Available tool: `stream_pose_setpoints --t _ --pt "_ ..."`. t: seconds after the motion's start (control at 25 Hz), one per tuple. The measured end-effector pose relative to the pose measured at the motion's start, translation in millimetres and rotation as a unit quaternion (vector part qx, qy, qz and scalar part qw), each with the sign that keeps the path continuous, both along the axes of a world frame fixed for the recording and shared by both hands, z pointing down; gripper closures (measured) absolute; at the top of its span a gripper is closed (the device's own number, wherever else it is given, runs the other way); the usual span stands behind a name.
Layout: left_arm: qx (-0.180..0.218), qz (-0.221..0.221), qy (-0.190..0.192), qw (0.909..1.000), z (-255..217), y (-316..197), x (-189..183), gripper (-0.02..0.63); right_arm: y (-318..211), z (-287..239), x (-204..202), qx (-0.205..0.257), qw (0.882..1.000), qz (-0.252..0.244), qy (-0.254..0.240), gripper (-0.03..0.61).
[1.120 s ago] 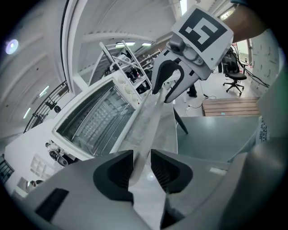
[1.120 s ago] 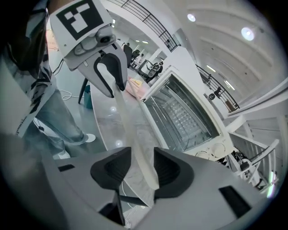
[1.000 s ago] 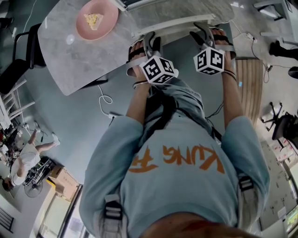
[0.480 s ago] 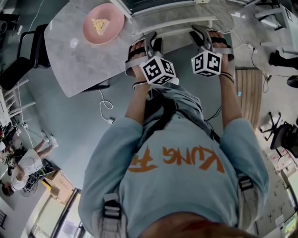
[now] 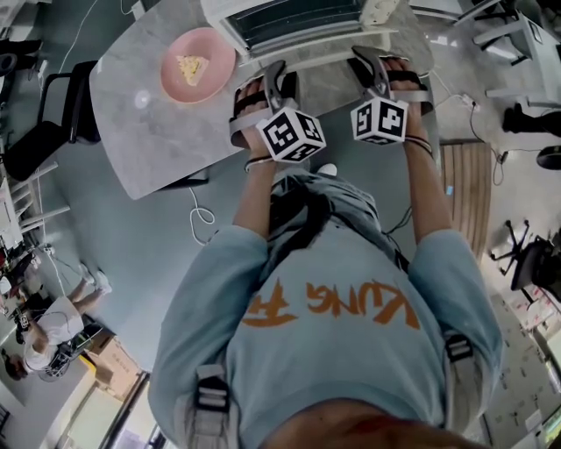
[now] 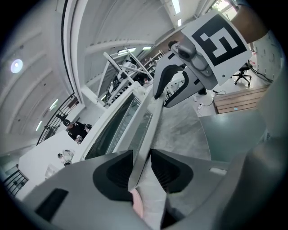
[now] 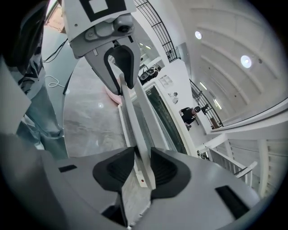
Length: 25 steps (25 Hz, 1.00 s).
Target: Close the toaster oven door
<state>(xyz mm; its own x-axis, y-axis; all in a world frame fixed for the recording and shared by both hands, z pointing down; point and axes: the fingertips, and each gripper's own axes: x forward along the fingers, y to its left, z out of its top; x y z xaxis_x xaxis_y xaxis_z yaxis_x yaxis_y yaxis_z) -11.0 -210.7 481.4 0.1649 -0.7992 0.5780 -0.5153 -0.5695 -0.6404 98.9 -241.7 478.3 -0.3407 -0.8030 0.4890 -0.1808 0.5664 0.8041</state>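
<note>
The person's pale blue shirt [image 5: 333,307] filled the lower part of the head view, and both bare arms reached forward from it to the table [image 5: 149,131]. The left hand [image 5: 252,98] and the right hand [image 5: 410,74] each held a gripper, with a marker cube on top.

The left gripper [image 6: 141,165] was clamped on the white door handle [image 7: 134,130] near its left end, and the pads pressed the bar from both sides. The right gripper [image 7: 143,168] held the same handle near its right end. Its jaws were opening a little, but the bar was between them and the pads lay against it. Each gripper view showed the other gripper farther along the bar.

Just behind the handle was the glass of the door [image 6: 118,130]. The door was open, with the handle on the person's side, and the dark front of the toaster oven [image 5: 289,17] was visible behind it at the far edge of the table.

To the left of the oven, a pink plate [image 5: 215,53] stood on the table with a yellow piece of food [image 5: 190,66] on it, apart from the grippers.

Far below, on the floor, there was an office chair [image 5: 526,250] on the right side.
</note>
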Motion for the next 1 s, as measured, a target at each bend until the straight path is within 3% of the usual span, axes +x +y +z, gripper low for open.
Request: stream_pose_setpoints --t 0.64,1.0 --pt "0.033 -0.007 -0.006 0.9994 -34.2 -47.3 -10.2 0.488 -52.2 -30.3 -10.5 0.08 0.996 0.012 0.028 0.46" --pt "0.056 -0.005 -0.016 0.9983 -46.3 -73.8 -16.3 0.486 -81.5 -41.9 -17.7 0.099 0.994 0.02 0.028 0.46"
